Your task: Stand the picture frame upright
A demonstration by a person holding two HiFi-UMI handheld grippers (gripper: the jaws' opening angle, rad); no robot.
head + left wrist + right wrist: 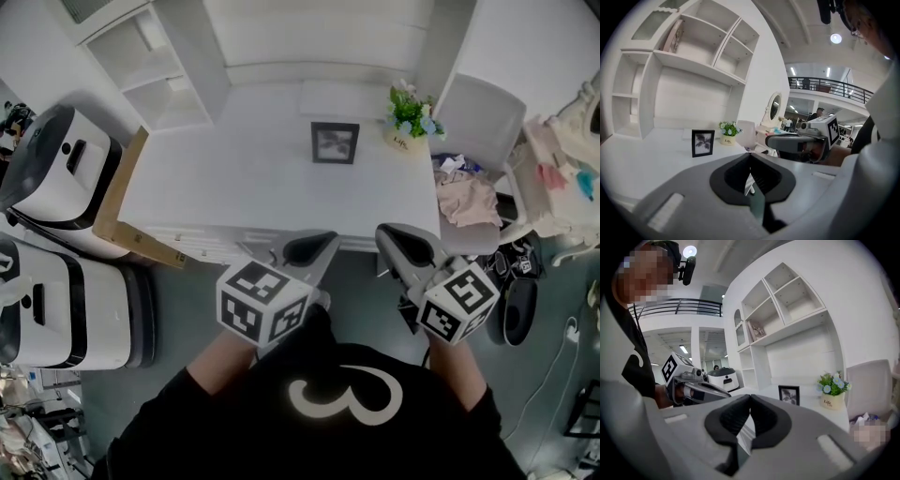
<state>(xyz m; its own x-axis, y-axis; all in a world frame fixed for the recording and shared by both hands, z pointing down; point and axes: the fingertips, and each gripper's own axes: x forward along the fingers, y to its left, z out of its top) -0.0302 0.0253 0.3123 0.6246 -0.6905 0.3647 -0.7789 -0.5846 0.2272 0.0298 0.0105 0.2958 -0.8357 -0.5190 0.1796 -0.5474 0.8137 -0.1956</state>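
Note:
A black picture frame [335, 142] stands upright on the white desk [234, 178], toward its back right; it also shows in the left gripper view [703, 143] and in the right gripper view [789, 394]. Both grippers hover side by side at the desk's front edge, well short of the frame, close to the person's body. My left gripper [323, 242] [750, 154] is shut with nothing between its jaws. My right gripper [389, 234] [750, 397] is likewise shut and empty. Each gripper sees the other beside it.
A small pot of flowers [410, 117] stands right of the frame. A white chair [478, 122] with crumpled cloth [466, 199] sits at the desk's right end. White shelves [150, 66] rise behind. Two white machines [56, 169] and a wooden board [117, 192] stand at left.

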